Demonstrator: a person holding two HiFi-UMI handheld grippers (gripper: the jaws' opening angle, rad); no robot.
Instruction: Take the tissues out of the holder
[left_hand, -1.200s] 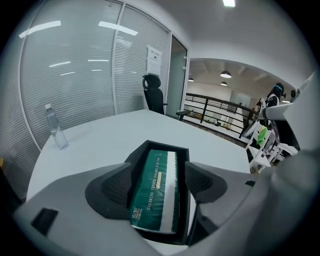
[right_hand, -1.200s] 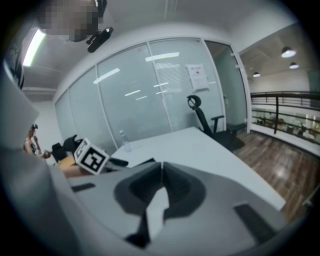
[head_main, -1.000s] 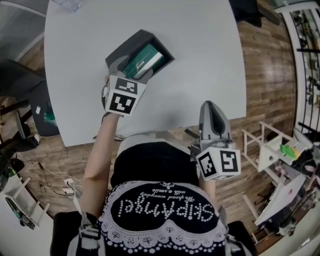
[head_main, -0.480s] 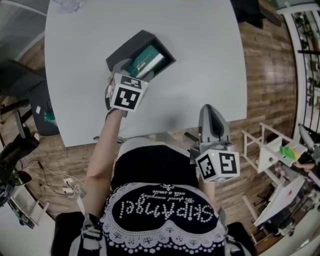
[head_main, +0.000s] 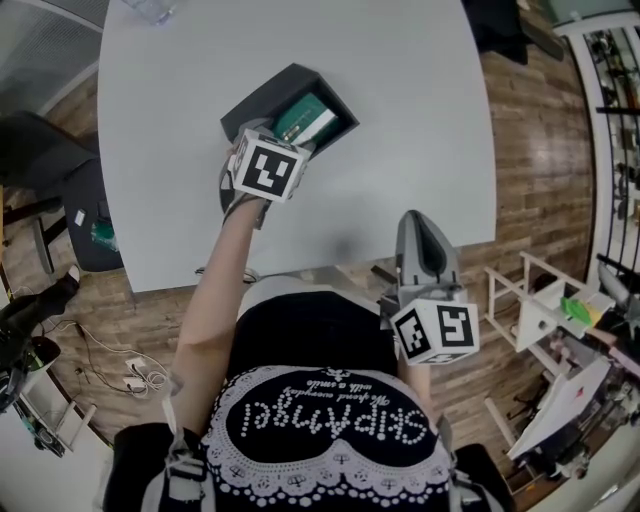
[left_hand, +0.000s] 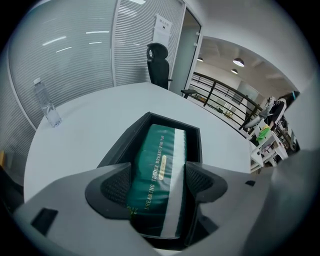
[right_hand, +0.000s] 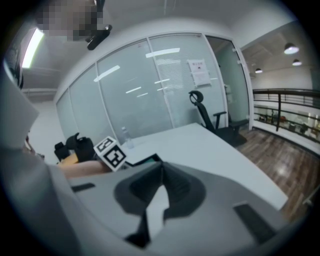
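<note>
We find the left gripper (left_hand: 160, 182) at the upper centre of the head view, lowered into the dark holder (head_main: 262, 100) on the white table (head_main: 400, 120). Its jaws straddle the green tissue pack (left_hand: 157, 155), which lies inside the holder. The pads (left_hand: 119, 187) appear to press on both long sides of the pack, though we cannot confirm how firm the grip is. The right gripper (head_main: 425, 240) sits at the lower right, at the near table edge, jaws together and empty. A water bottle (left_hand: 47, 102) stands upright at the upper left of the left gripper view.
</note>
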